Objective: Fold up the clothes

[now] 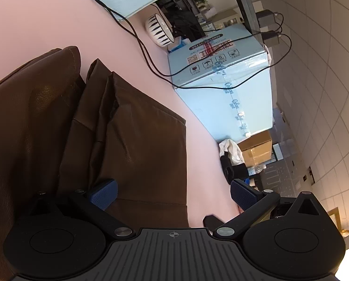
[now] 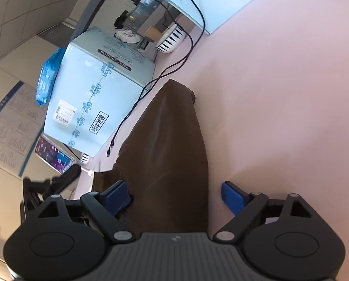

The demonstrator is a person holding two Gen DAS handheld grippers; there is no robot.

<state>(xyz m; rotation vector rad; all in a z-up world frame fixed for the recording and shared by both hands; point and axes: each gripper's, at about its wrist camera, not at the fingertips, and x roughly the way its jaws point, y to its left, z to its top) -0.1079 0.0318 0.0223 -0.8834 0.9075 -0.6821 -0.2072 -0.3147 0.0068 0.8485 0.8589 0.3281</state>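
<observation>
A brown garment (image 1: 132,128) lies in folded layers on the pink table (image 1: 45,23). My left gripper (image 1: 173,195) is open; its jaws straddle the garment's near edge, the left blue pad (image 1: 103,193) over the cloth, the right pad (image 1: 242,195) over the table. In the right wrist view the garment (image 2: 169,140) is a long folded strip running away from me. My right gripper (image 2: 176,197) is open, with the strip's near end between its wide jaws, the left pad (image 2: 116,196) at its edge and the right pad (image 2: 233,197) over bare table.
A pale blue carton (image 1: 233,75) and a black-and-white bowl (image 1: 159,30) stand at the table's far side, with black cables (image 1: 146,53) trailing across. The carton (image 2: 99,98), bowl (image 2: 172,38) and cable ends (image 2: 111,147) also show in the right wrist view. Clothes and a cardboard box (image 1: 256,149) lie beyond the table edge.
</observation>
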